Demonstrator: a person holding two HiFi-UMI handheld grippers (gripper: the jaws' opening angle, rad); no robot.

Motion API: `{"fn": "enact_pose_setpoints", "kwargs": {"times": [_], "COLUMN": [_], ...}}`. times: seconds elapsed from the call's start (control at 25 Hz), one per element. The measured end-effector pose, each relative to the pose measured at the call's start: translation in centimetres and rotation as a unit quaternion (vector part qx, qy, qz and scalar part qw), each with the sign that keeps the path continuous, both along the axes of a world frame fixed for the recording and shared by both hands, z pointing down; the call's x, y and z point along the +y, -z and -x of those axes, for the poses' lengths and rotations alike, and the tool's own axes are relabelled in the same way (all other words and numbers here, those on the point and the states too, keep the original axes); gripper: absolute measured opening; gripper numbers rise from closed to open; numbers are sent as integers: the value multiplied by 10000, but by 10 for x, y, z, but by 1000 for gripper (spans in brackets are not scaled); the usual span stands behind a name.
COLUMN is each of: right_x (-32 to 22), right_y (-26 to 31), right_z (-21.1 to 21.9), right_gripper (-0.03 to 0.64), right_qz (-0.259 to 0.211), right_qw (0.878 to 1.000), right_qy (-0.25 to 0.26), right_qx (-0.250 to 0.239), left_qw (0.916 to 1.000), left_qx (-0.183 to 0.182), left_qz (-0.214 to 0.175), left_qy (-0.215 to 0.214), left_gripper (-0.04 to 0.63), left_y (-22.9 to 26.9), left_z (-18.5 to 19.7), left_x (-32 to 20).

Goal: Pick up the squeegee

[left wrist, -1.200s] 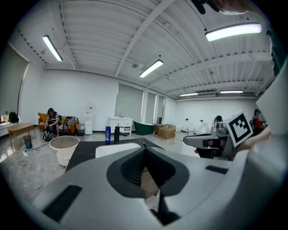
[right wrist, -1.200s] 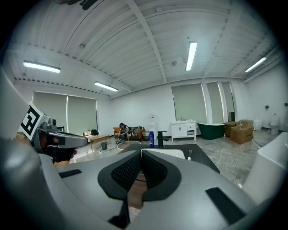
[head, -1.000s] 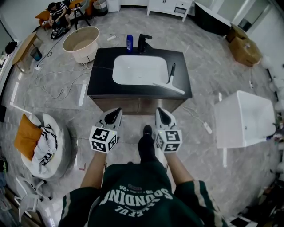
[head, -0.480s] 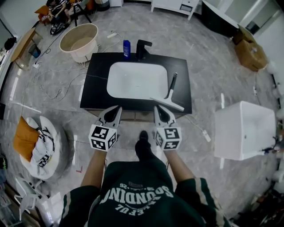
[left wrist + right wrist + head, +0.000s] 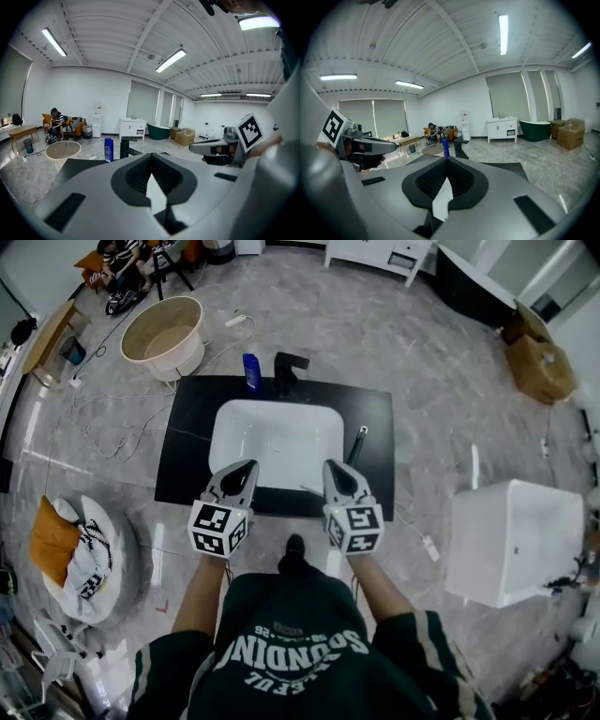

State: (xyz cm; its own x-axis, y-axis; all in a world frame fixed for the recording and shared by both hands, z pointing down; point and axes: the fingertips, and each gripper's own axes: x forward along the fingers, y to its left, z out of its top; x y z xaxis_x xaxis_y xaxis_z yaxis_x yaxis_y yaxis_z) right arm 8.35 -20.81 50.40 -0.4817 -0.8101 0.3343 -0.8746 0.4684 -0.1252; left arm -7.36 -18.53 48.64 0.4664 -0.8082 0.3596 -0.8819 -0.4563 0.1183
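Note:
The squeegee (image 5: 357, 445) lies on the right side of the black counter (image 5: 186, 451), next to the white basin (image 5: 274, 439). Only its black handle shows; the blade end is hidden under my right gripper (image 5: 332, 467). That gripper hovers over the counter's front edge, shut and empty, just left of the handle. My left gripper (image 5: 248, 466) is shut and empty over the basin's front left corner. In the left gripper view the left gripper (image 5: 151, 176) has its jaws together. The right gripper (image 5: 443, 180) looks the same in its own view.
A blue bottle (image 5: 251, 371) and a black faucet (image 5: 287, 367) stand at the counter's back edge. On the floor are a beige tub (image 5: 170, 332) at the far left, a white box (image 5: 514, 538) at the right and loose cables. A person (image 5: 118, 261) sits far back.
The counter has drawn closer in the head view. Both grippers moved forward from the floor in front to above its front edge, and the right one now covers the squeegee's blade.

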Motion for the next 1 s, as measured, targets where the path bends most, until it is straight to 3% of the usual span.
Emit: {"fn": "enact_pose_setpoints", "kwargs": {"times": [0.2,0.48,1.0], "right_x": [-27,-48,-60], "right_y": [2,-2,-2], "right_z": [0,-2,-43], "right_gripper": [2,2,2], "right_qz": [16,78,92], "right_qw": [9997,10000,9948], "right_qy": [222,-10,-1017], "right_qx": [-43,-56,-15], "left_qw": [10000,9997,9929], "left_qx": [-39,-61,16], "left_qz": [22,57,219], "left_qy": [-14,-230,-1168], "left_gripper": [2,2,2], "left_y": [1,-2,-17], "left_z": [-8,-11,-45], "left_x": [-27,-51,-89]}}
